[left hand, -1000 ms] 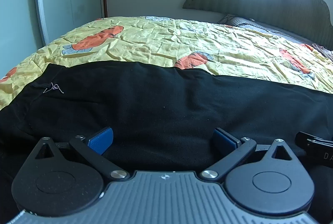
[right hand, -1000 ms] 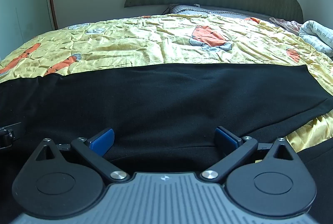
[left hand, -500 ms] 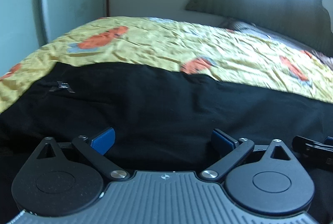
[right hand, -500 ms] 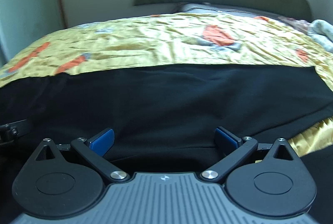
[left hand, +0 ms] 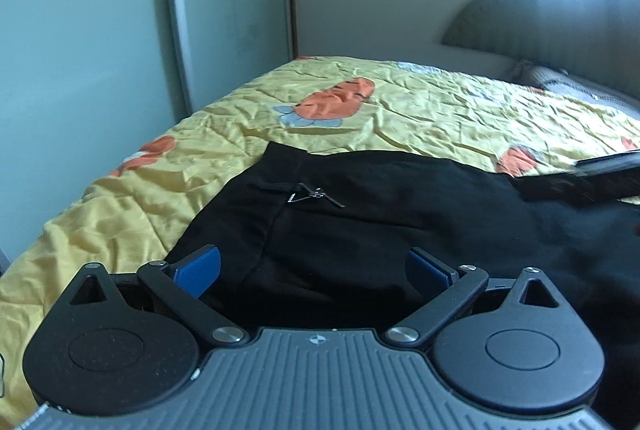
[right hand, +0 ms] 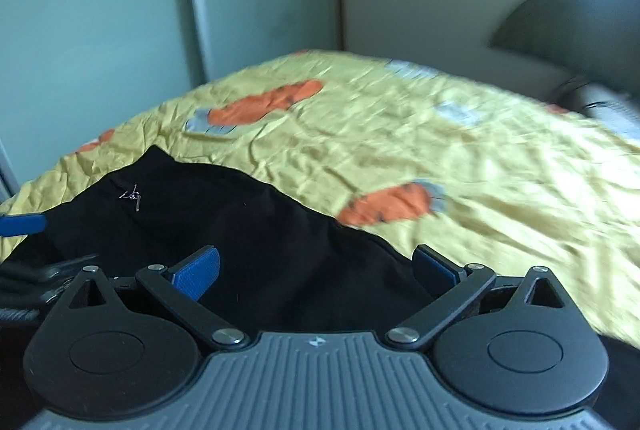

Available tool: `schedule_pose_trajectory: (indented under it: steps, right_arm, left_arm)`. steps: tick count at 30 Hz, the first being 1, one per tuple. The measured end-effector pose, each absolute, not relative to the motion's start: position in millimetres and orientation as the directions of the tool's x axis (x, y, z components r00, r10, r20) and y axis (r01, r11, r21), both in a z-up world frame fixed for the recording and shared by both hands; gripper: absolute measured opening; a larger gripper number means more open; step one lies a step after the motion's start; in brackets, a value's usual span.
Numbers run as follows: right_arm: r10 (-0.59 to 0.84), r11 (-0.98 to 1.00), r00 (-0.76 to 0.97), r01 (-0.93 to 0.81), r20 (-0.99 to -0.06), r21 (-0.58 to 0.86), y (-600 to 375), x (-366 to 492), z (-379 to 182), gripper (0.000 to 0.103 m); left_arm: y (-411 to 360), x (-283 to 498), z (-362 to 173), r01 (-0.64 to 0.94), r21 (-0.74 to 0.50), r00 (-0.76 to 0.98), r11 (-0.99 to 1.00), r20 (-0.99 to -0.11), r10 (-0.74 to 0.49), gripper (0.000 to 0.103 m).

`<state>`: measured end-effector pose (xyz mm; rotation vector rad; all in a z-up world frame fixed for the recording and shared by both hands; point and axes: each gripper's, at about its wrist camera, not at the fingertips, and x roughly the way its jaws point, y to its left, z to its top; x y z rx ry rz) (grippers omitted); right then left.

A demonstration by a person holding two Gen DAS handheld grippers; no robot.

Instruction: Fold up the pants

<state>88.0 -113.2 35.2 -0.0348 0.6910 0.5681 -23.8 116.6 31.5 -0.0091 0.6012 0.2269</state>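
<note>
Left wrist view: the left tool (left hand: 314, 264) has its blue-padded fingers spread wide, nothing pinched, with the black fabric pants (left hand: 380, 214) lying between and beyond them across the lower centre of the frame, on the bed's yellow quilt with orange fish print (left hand: 400, 110). A small metal zipper pull (left hand: 314, 195) shows sharply at centre. At right edge, a dark blurred part of the right tool (left hand: 592, 178) intrudes.

Right wrist view: the right tool (right hand: 316, 270) is likewise spread and empty. The pants (right hand: 240, 230) occupy lower left only; the quilt (right hand: 500, 170) fills the right, blurred. One blue pad of the left tool (right hand: 22, 223) appears at left edge.
</note>
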Motion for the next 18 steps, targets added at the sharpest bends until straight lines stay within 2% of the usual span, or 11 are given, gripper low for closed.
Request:
schedule_pose_trajectory:
  steps: [3, 7, 9, 10, 13, 15, 17, 18]
  right_arm:
    - [0.562, 0.802, 0.548, -0.545, -0.62, 0.246, -104, 126, 24, 0.103]
    - [0.609, 0.749, 0.497, -0.616, -0.618, 0.244, -92, 147, 17, 0.102]
    - [0.613, 0.735, 0.476, -0.638, -0.631, 0.232, -83, 157, 12, 0.095]
    - [0.611, 0.73, 0.464, -0.644, -0.642, 0.23, -80, 162, 9, 0.086]
    - [0.62, 0.707, 0.453, -0.676, -0.641, 0.206, -74, 165, 7, 0.08]
    - [0.625, 0.693, 0.441, -0.694, -0.644, 0.196, -74, 163, 9, 0.071]
    - [0.634, 0.68, 0.425, -0.703, -0.646, 0.205, -76, 160, 10, 0.047]
    - [0.64, 0.673, 0.418, -0.71, -0.645, 0.207, -77, 157, 11, 0.039]
  left_arm:
    - [118, -27, 27, -0.222, 0.038, 0.806, 0.974, -0.555, 0.206, 0.101]
    - [116, -26, 22, -0.215, 0.043, 0.812, 0.976, -0.547, 0.203, 0.103]
    - [117, -24, 19, -0.206, 0.035, 0.805, 0.978, -0.562, 0.189, 0.103]
    - [118, -22, 18, -0.205, 0.029, 0.8, 0.978, -0.57, 0.185, 0.103]
    - [122, -19, 16, -0.208, 0.015, 0.791, 0.978, -0.586, 0.178, 0.103]
    - [123, -18, 15, -0.21, 0.013, 0.789, 0.978, -0.588, 0.177, 0.103]
    - [122, -18, 15, -0.212, 0.016, 0.788, 0.977, -0.589, 0.18, 0.103]
    - [122, -18, 16, -0.213, 0.018, 0.787, 0.977, -0.589, 0.182, 0.103]
